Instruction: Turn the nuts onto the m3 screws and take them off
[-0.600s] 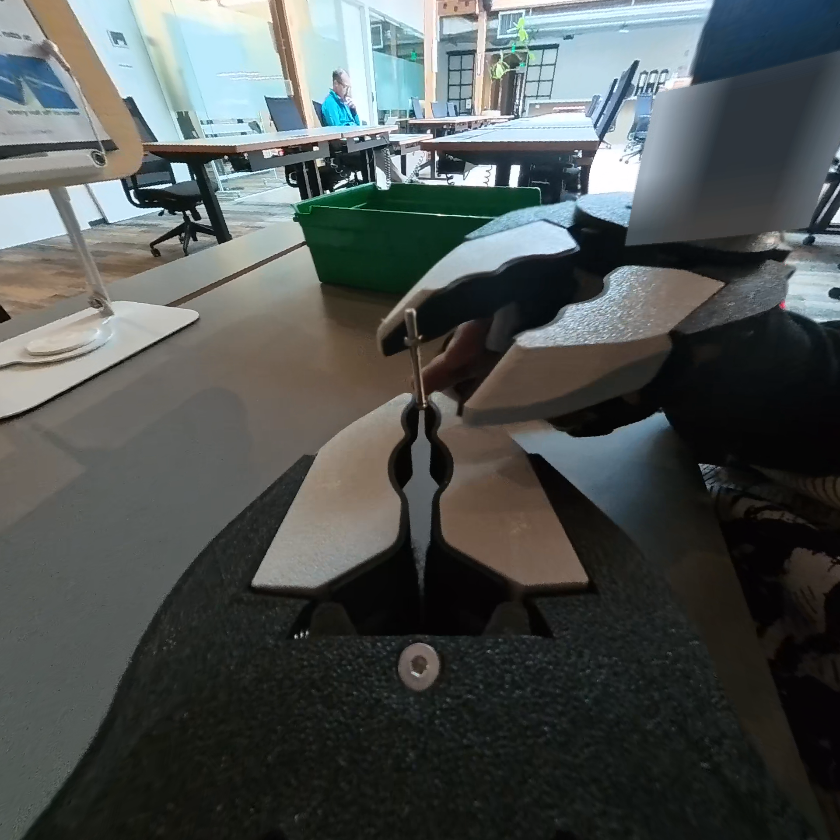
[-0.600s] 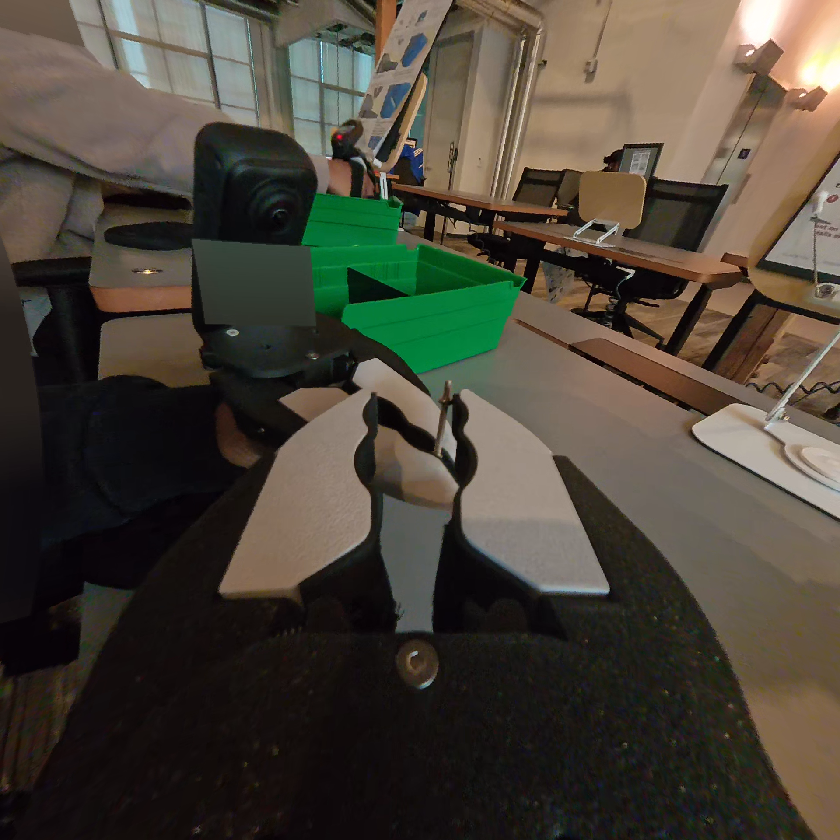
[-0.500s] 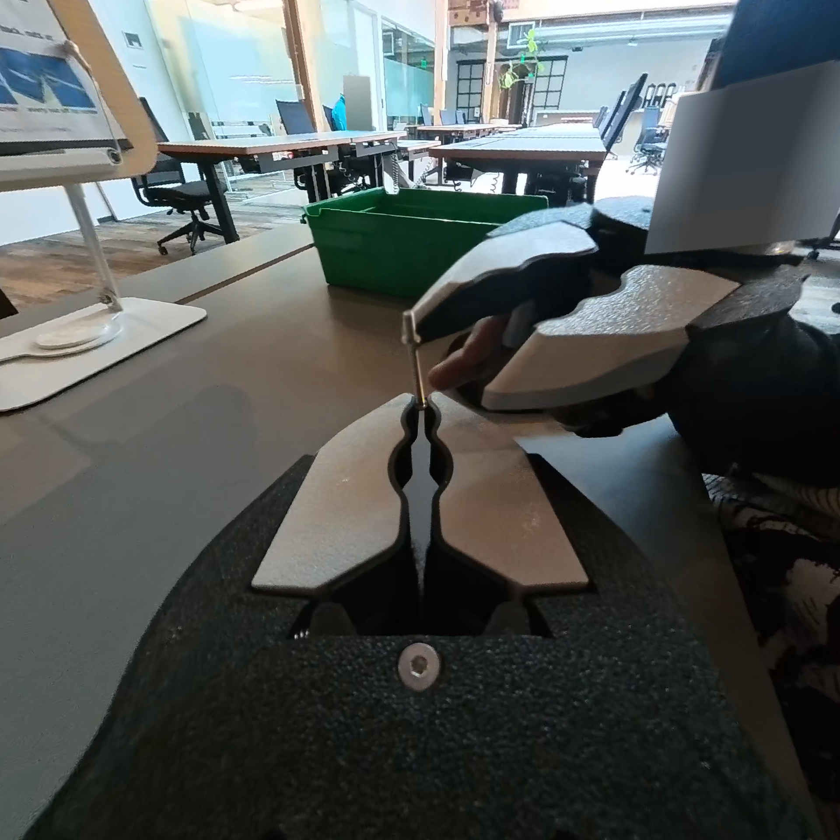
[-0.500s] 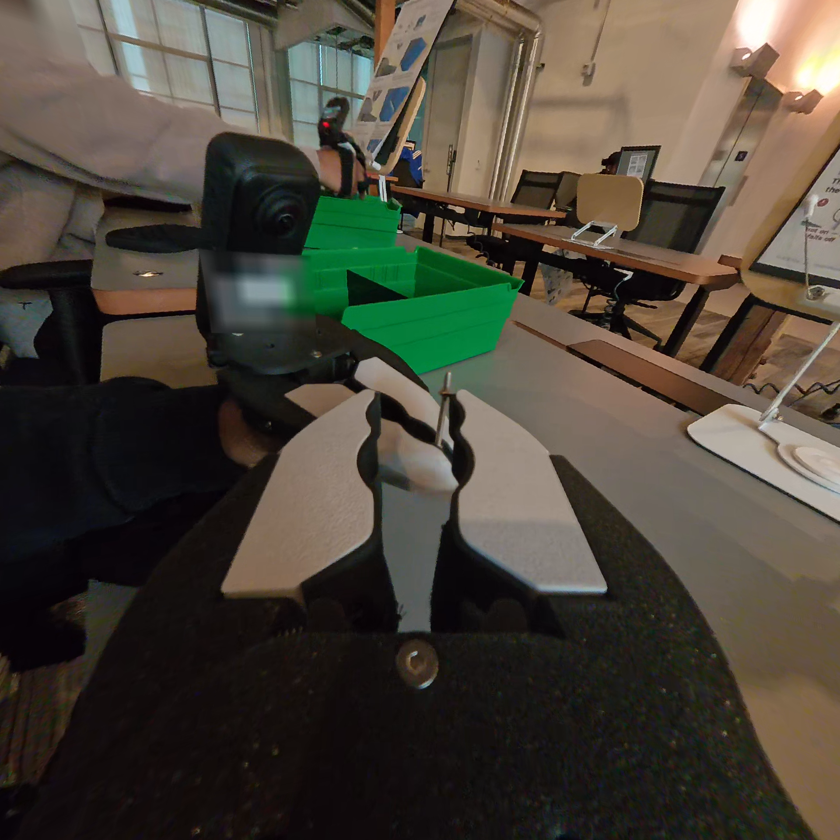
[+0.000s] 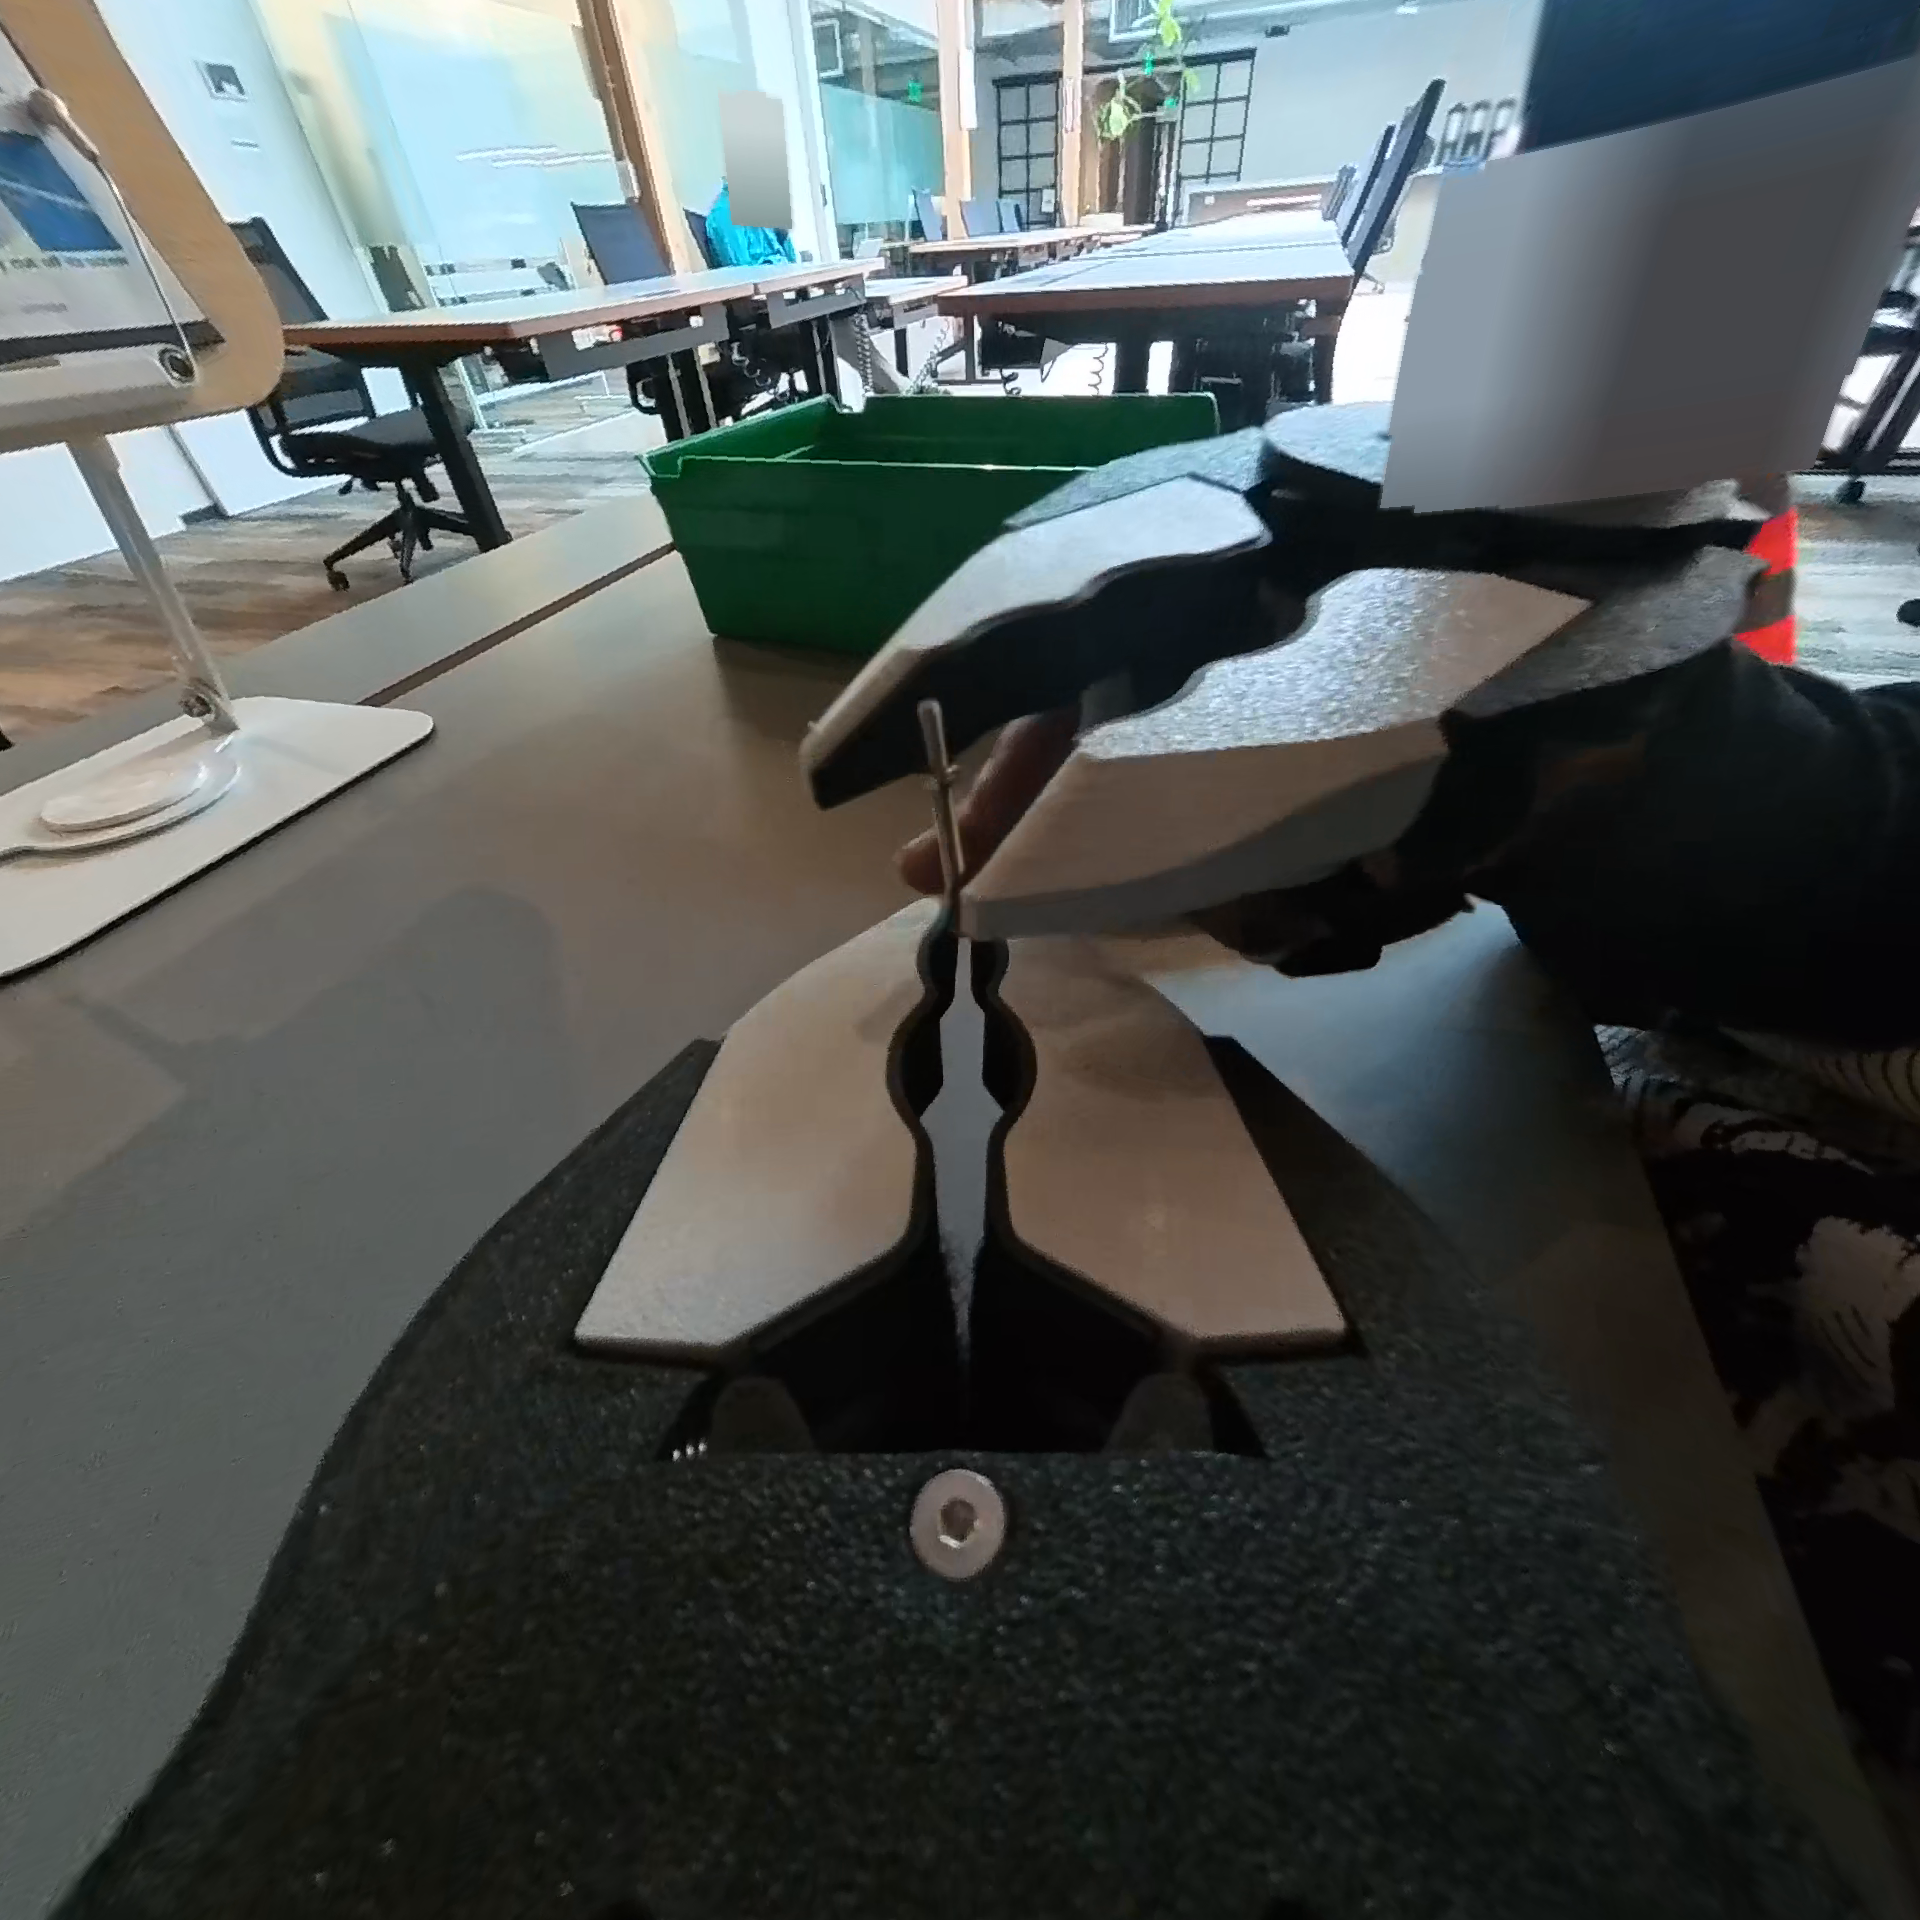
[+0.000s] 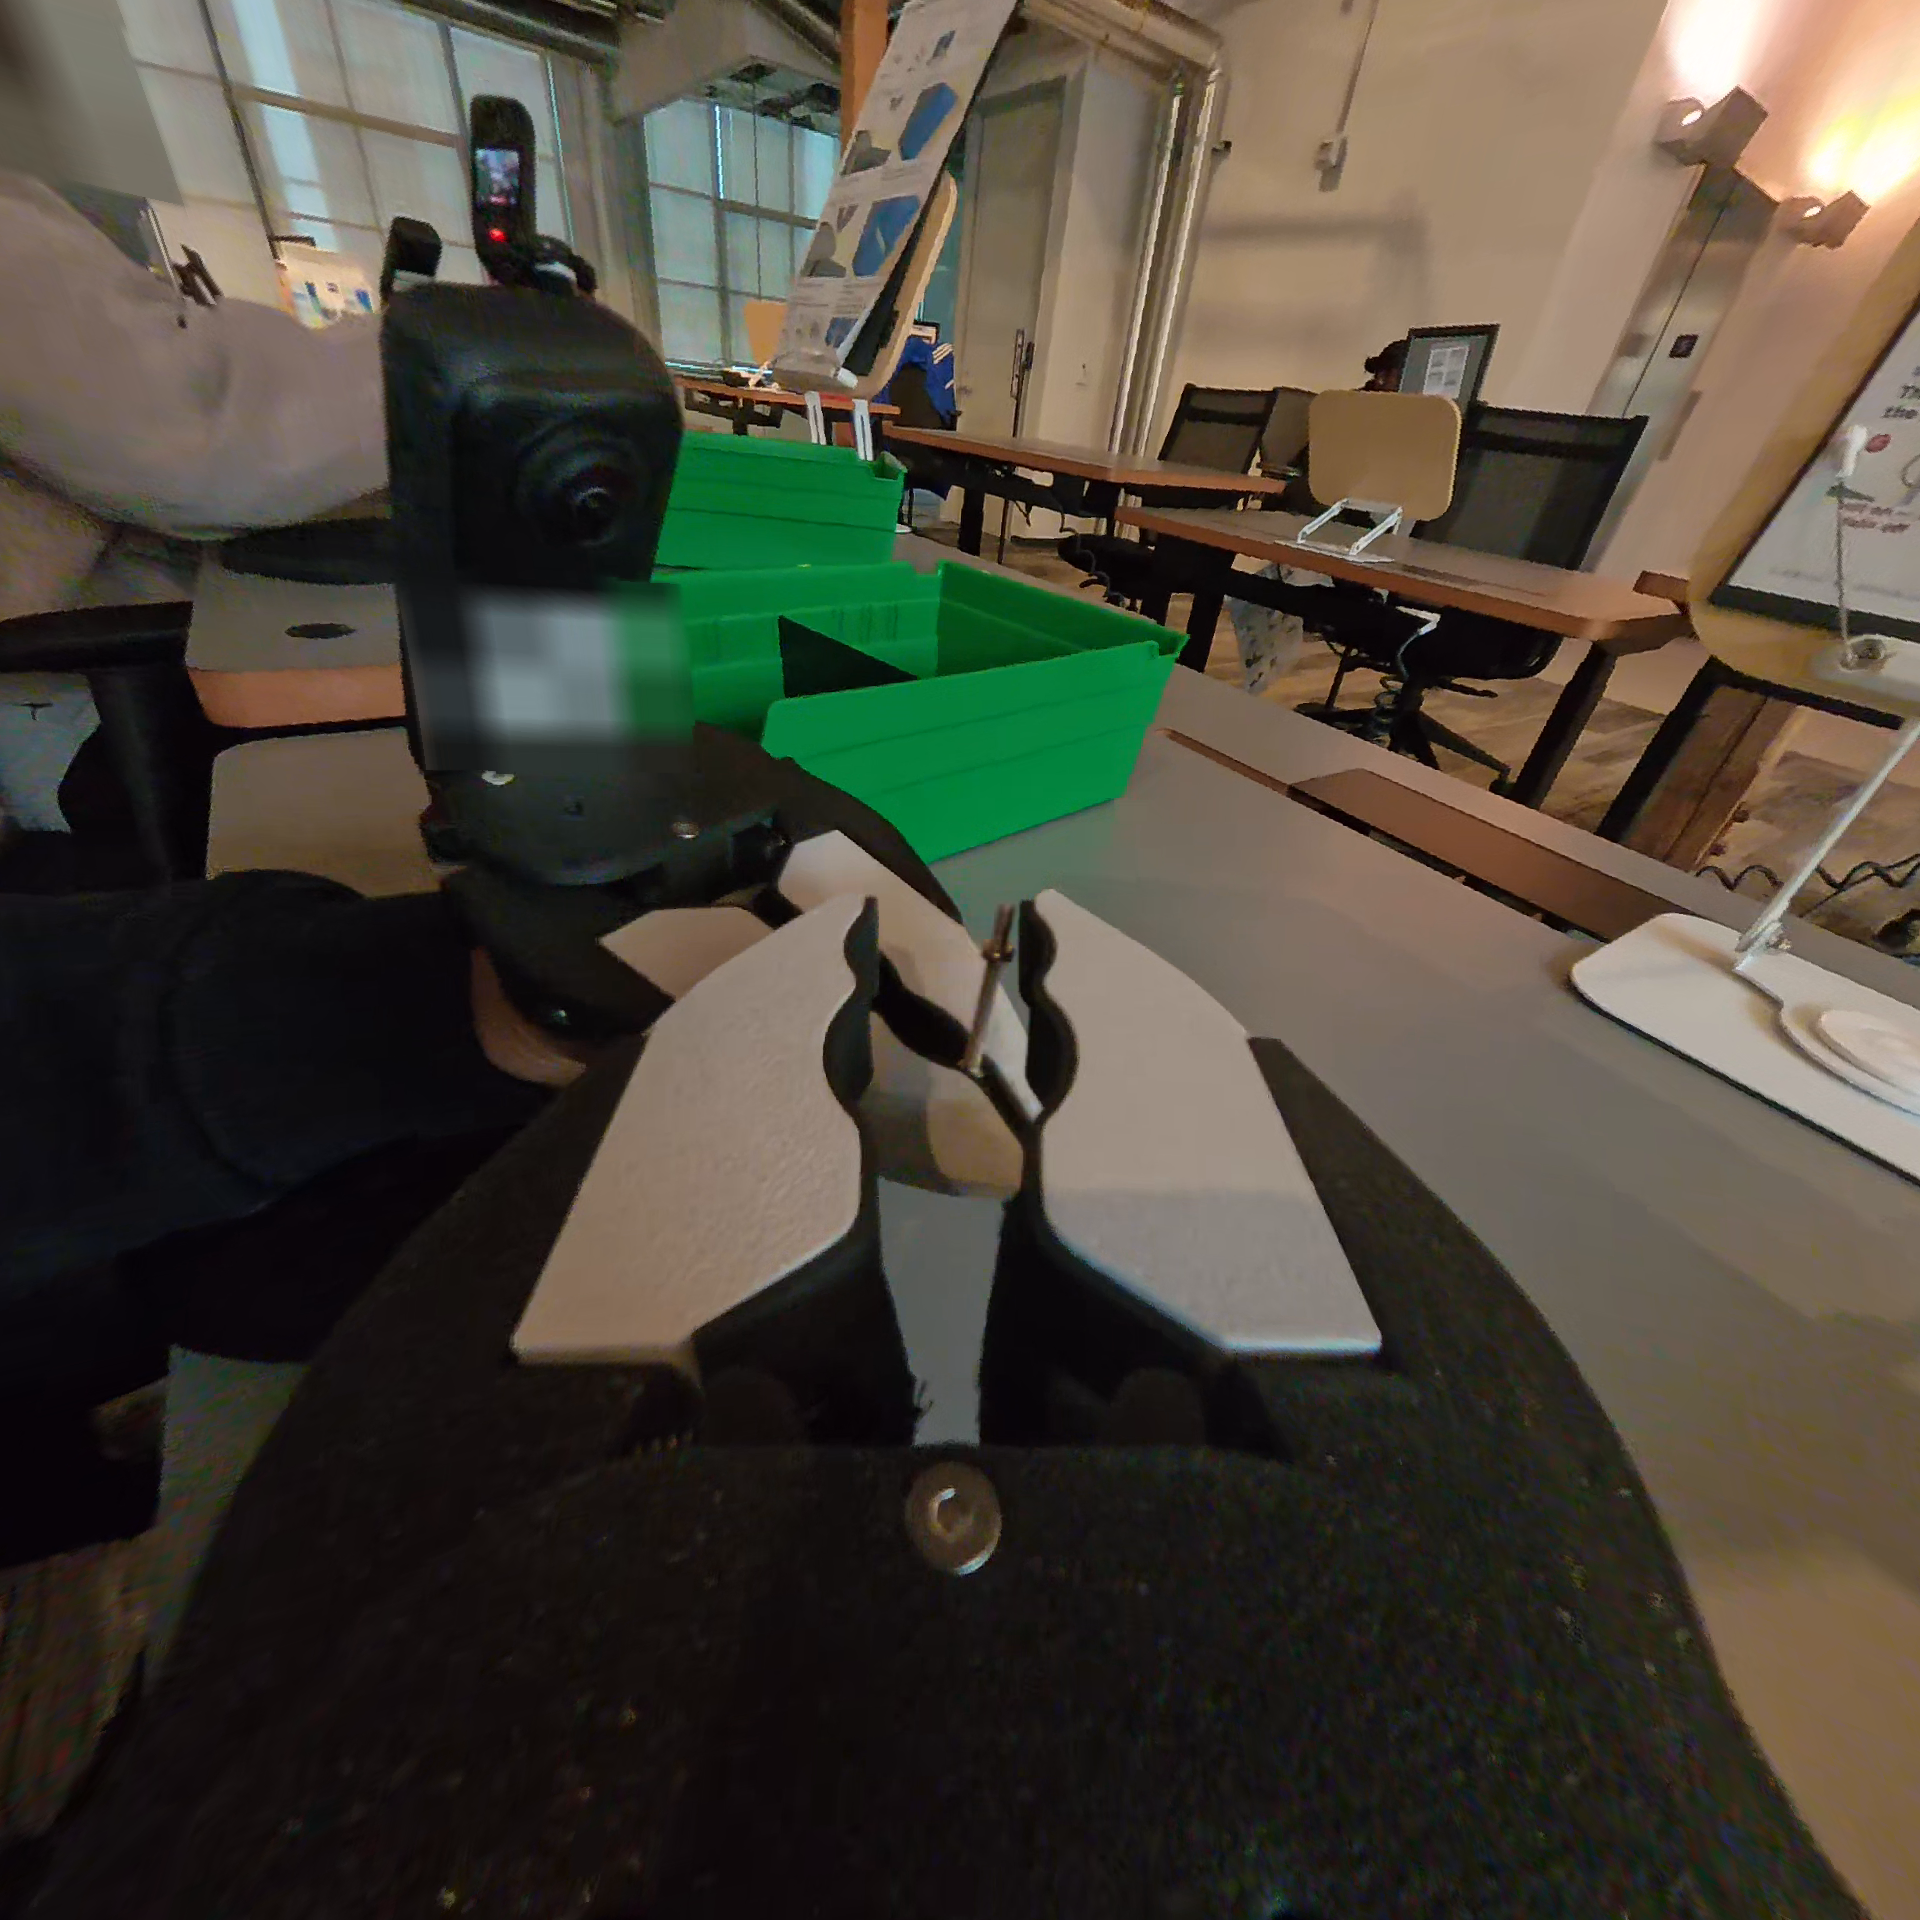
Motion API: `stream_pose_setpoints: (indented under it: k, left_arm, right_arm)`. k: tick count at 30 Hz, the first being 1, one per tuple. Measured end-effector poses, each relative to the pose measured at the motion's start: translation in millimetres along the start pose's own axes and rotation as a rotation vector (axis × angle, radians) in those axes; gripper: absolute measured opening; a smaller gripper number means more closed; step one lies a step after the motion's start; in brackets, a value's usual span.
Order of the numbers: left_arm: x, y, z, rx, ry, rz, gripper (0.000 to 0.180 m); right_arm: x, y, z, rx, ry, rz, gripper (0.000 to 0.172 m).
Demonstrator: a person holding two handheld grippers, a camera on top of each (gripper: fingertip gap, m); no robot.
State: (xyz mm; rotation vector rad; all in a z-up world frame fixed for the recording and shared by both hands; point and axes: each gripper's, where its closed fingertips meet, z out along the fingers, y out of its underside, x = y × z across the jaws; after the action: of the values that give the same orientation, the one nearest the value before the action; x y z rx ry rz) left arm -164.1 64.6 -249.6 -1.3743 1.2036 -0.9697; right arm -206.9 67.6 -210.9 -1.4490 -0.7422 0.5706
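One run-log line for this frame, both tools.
left tool: shut on screw, upright | nut: on screw | right tool: open around it | bin: behind

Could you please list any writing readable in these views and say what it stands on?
Sign on the white stand: cropped, blurred, unreadable.
Sign at the right edge: a few cropped words, not quoted.
Tilted poster: print too small.
Label under the black camera: masked.

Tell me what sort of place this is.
Probably an open-plan office or shared workspace: rows of long desks with black office chairs, glass-walled rooms behind, and green parts bins on the grey worktable.
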Motion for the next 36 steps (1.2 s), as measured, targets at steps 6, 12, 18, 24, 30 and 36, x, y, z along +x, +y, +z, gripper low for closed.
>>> stream_pose_setpoints:
  k: [6, 12, 18, 24, 30, 36]
  left_arm:
    - [-10.9, -3.1, -3.5, 0.030, -0.047, -0.059, 0.001]
    - [-8.7, -4.4, -4.3, 0.039, -0.034, -0.053, 0.001]
    - [-2.4, -2.5, -2.5, 0.021, -0.009, -0.017, 0.001]
    - [-7.7, -1.6, -2.6, 0.017, -0.034, -0.043, 0.001]
    - [-9.6, -4.2, -4.9, 0.040, -0.039, -0.057, 0.001]
    - [-7.6, -3.4, -4.2, 0.032, -0.034, -0.044, 0.001]
  right_arm:
    - [-0.6, -4.4, -7.7, 0.004, -0.004, 0.003, 0.012]
    - [8.8, -3.4, -11.1, 0.006, 0.031, 0.008, 0.017]
    - [5.4, 2.9, -1.3, -0.012, 0.012, 0.013, 0.018]
    - [4.1, 0.1, -7.3, -0.014, 0.010, 0.003, 0.010]
    - [10.9, 0.0, -14.5, -0.029, 0.031, 0.010, 0.009]
    - [8.8, 11.2, -3.3, -0.075, 0.004, 0.045, 0.012]
